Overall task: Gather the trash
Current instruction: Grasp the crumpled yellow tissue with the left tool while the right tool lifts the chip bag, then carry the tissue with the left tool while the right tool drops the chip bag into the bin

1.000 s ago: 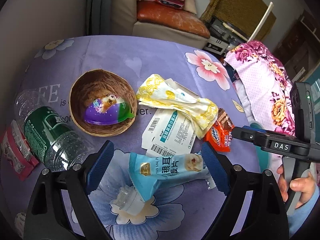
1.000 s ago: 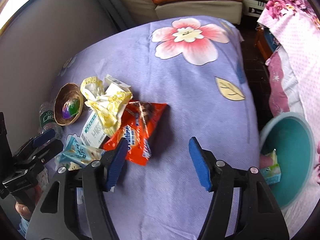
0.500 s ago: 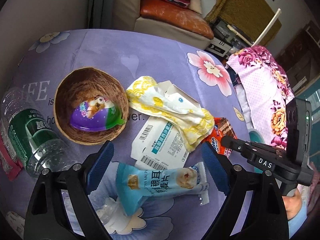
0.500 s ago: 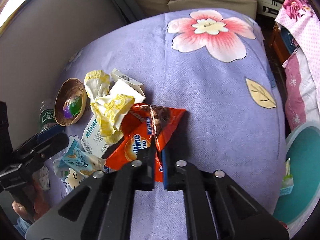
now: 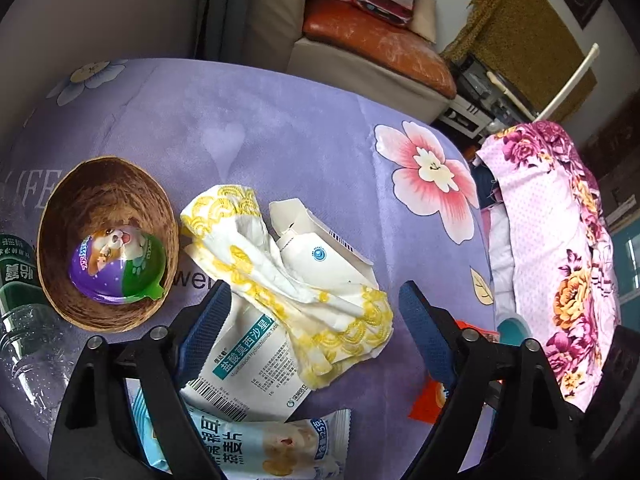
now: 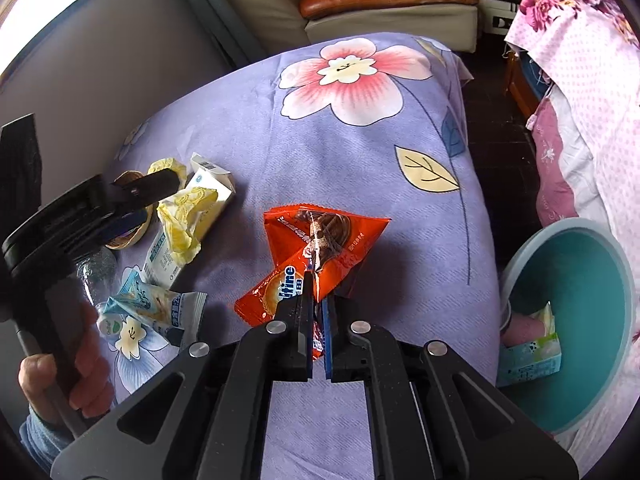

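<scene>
- While the right gripper (image 6: 318, 312) pinches the near end of the orange snack wrapper (image 6: 320, 252), jaws nearly touching with only the foil between them, the pick-up step looks half done: grasp made, carry not yet done.
- Wrapper sits near the right edge of the purple-clothed table (image 6: 360, 152); whether it is lifted clear of the cloth, cannot tell.
- Teal bin (image 6: 580, 360) sits just off that right edge, a small blue-and-white carton (image 6: 528, 364) already inside.
- Next move, as I judge it: lift and swing right over the bin rim, then release.
- Left gripper (image 5: 316, 312) hovers wide open, empty, over the yellow-and-white crumpled wrapper (image 5: 288, 280), which lies on a white medicine box (image 5: 248, 364).
- Likely the left's next grab; it needs to descend and close on the loose folds.
- Pale blue snack packet (image 5: 260, 444) and plastic bottle (image 5: 24, 300) wait toward the near and left edges; the brown bowl (image 5: 108, 200) holds a purple jelly cup (image 5: 120, 264).
</scene>
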{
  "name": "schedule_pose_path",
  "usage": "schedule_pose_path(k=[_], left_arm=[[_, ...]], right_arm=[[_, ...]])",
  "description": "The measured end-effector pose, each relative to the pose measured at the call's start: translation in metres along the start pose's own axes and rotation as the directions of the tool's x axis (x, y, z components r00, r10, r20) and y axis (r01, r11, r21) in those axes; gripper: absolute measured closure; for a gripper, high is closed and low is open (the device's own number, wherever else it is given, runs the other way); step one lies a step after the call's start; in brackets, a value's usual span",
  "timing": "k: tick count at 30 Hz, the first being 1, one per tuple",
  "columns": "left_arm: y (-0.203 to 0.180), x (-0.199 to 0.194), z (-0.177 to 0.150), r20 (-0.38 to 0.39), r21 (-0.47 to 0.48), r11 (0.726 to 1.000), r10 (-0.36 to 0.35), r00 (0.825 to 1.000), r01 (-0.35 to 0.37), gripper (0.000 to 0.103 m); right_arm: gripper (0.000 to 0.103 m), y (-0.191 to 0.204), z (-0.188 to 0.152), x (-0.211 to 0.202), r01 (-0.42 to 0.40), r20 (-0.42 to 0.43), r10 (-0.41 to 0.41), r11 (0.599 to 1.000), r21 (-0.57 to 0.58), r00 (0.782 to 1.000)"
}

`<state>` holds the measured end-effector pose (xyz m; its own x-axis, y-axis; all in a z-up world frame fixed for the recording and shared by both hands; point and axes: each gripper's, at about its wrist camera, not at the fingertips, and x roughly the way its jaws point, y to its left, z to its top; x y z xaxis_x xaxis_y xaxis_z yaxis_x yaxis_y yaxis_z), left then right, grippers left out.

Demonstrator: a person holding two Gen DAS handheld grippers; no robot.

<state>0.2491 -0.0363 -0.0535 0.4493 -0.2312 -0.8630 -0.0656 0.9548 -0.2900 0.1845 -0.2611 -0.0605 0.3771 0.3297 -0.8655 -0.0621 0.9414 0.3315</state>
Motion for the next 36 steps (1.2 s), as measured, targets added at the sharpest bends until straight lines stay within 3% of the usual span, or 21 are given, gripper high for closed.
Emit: schedule_pose_path(k=[3,5,7,10,15,23,36], left_arm=[[-0.001,0.01,-0.004,-0.009,0.011,0.999,0.041,0.999,-0.04,0.046],[0.0,0.011,-0.006,0.005,0.024,0.997,0.069,0.998,-0.069,0.068],[0.005,0.008,-0.008,0.008,0.03,0.997,0.068,0.998,-0.068,0.081],[0.011,-0.004,-0.012,0.021,0.043,0.998,0.046,0.999,-0.047,0.088],[0.015,-0.04,-0.031,0.059,0.118,0.993,-0.01,0.998,0.003,0.089],[-0.015,-0.062,-0.063,0.011,0.236,0.966,-0.111,0.994,0.105,0.089],[-0.13,-0.058,-0.115,-0.086,0.449,0.866,-0.201,0.976,0.218,0.088]], right_arm=[[0.1,-0.005,-0.001,-0.003,-0.007,0.007,0.007,1.0,0.006,1.0],[0.1,-0.007,-0.004,-0.007,-0.012,0.014,0.012,1.0,0.011,1.0],[0.1,-0.007,-0.007,-0.01,-0.012,0.02,0.012,1.0,0.018,1.0],[0.1,-0.007,-0.011,-0.013,-0.009,0.029,0.008,1.0,0.024,1.0],[0.1,-0.012,-0.02,-0.024,-0.006,0.055,0.003,0.999,0.045,0.998],[0.1,-0.024,-0.039,-0.05,-0.002,0.095,-0.006,0.996,0.089,0.995],[0.1,-0.087,-0.068,-0.12,0.051,0.216,-0.098,0.976,0.21,0.972]])
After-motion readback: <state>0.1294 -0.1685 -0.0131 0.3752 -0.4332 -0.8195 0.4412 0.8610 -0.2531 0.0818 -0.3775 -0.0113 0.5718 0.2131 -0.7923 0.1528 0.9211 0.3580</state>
